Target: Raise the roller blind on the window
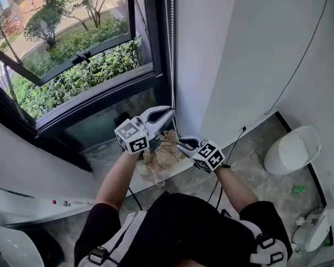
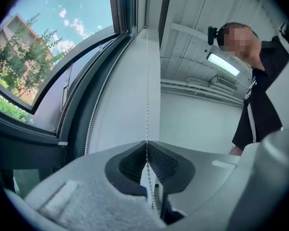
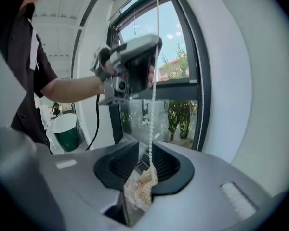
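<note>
**Item 1. Bead chain** (image 1: 170, 49) of the roller blind. Hangs straight down beside the dark right frame of the window (image 1: 72, 65). The glass that is in view is uncovered, with shrubs outside.

**Item 2. Left gripper** (image 1: 170, 114). The higher of the two, clenched on the bead chain. In the left gripper view the ribbed pads (image 2: 130, 165) meet with the chain (image 2: 147, 105) pinched between them.

**Item 3. Right gripper** (image 1: 181, 143). Just below and right of the left one, released. In the right gripper view (image 3: 145, 150) the jaws stand apart; the chain (image 3: 151, 114) drops through the gap, and no pad presses on it.

**Item 4. Tan crumpled bundle** (image 1: 164, 154). Low between the two grippers, and the chain runs down to it. I cannot tell what material it is.

**Item 5. Containers.**
- White rounded bin (image 1: 292, 149), on the floor by the right wall. Its contents cannot be seen.
- Green container with a white top (image 3: 67, 131), beyond the person's arm. Its contents are hidden.
</note>
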Action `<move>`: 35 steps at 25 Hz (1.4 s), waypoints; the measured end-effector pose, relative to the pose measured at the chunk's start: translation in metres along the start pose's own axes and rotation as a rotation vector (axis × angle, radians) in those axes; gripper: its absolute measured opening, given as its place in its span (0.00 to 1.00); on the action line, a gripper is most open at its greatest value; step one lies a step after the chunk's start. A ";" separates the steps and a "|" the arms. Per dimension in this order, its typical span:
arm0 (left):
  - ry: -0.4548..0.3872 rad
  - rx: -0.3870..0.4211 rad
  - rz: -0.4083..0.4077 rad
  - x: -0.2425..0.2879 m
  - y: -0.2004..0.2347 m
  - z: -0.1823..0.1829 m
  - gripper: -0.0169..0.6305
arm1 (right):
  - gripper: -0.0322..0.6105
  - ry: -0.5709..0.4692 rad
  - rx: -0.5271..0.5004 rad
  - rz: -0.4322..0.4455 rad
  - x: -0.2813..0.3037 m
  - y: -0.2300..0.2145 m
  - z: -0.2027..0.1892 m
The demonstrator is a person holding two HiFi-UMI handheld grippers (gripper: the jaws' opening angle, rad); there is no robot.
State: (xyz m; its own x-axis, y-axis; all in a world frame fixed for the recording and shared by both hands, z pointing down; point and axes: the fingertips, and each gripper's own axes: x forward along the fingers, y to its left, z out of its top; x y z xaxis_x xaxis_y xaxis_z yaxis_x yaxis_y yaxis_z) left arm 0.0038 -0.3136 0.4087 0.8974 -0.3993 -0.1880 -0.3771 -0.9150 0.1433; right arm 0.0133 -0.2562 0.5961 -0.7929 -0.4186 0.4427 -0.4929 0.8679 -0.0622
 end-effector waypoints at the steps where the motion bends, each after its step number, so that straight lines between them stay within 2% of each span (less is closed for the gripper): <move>1: 0.003 0.003 0.007 -0.001 0.003 0.001 0.05 | 0.20 -0.050 0.002 0.000 -0.008 -0.002 0.016; 4: 0.003 -0.006 0.011 -0.004 0.007 0.004 0.05 | 0.23 -0.219 -0.017 -0.019 -0.035 -0.010 0.076; 9: -0.008 -0.029 0.006 -0.006 0.002 0.000 0.04 | 0.23 -0.482 -0.112 -0.078 -0.079 -0.015 0.183; 12: 0.003 -0.024 -0.001 -0.006 -0.002 -0.002 0.04 | 0.23 -0.619 -0.115 -0.096 -0.100 -0.014 0.241; 14: 0.006 -0.017 -0.004 -0.008 -0.003 -0.002 0.04 | 0.22 -0.687 -0.103 -0.108 -0.108 -0.016 0.272; 18: 0.002 -0.015 -0.011 -0.007 -0.005 -0.002 0.04 | 0.22 -0.729 -0.106 -0.100 -0.109 -0.022 0.315; 20: 0.003 -0.014 -0.011 -0.008 -0.006 -0.003 0.04 | 0.20 -0.749 -0.106 -0.089 -0.110 -0.020 0.331; 24: 0.000 -0.015 -0.005 -0.011 -0.005 -0.002 0.04 | 0.08 -0.768 -0.094 -0.092 -0.111 -0.021 0.346; 27: 0.002 -0.011 -0.001 -0.012 -0.003 -0.001 0.04 | 0.07 -0.774 -0.060 -0.071 -0.108 -0.024 0.348; 29: 0.003 -0.008 0.000 -0.011 0.001 0.000 0.04 | 0.07 -0.781 -0.093 -0.085 -0.108 -0.027 0.348; 31: 0.016 -0.014 0.000 -0.010 0.004 -0.006 0.04 | 0.07 -0.770 -0.140 -0.116 -0.105 -0.030 0.342; 35: 0.094 -0.037 0.000 -0.008 0.002 -0.035 0.04 | 0.07 -0.706 -0.138 -0.131 -0.093 -0.033 0.316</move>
State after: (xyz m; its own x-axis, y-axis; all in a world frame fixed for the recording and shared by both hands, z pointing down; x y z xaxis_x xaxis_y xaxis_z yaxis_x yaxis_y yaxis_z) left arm 0.0037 -0.3100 0.4449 0.9154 -0.3909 -0.0963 -0.3702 -0.9114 0.1798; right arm -0.0099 -0.3306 0.2750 -0.7954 -0.5537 -0.2464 -0.5869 0.8051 0.0856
